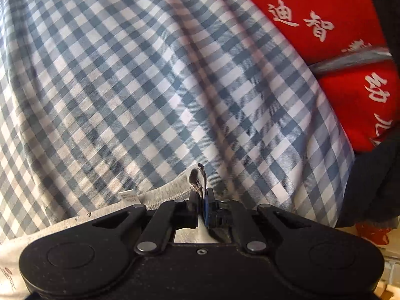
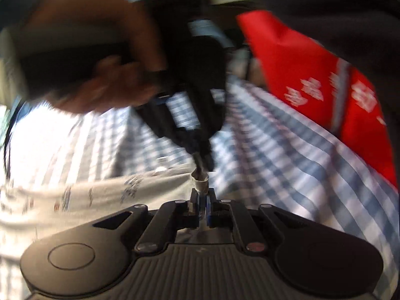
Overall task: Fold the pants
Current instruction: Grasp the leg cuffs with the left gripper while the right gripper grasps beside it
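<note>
The pants are light grey with a small dark print. In the left wrist view their stitched hem (image 1: 172,192) runs in from the left, and my left gripper (image 1: 203,201) is shut on its end, which pokes up between the pads. In the blurred right wrist view the pants (image 2: 105,195) stretch across the lower left, and my right gripper (image 2: 201,197) is shut on a bunched corner of them. Just beyond that corner the left gripper (image 2: 200,158), held by a hand (image 2: 100,85), pinches the same edge from above.
A blue and white checked cloth (image 1: 150,87) covers the surface under the pants. A red fabric with white characters (image 1: 325,25) lies at the upper right, with dark cloth (image 1: 370,187) beside it. The red fabric (image 2: 325,75) also fills the right of the right wrist view.
</note>
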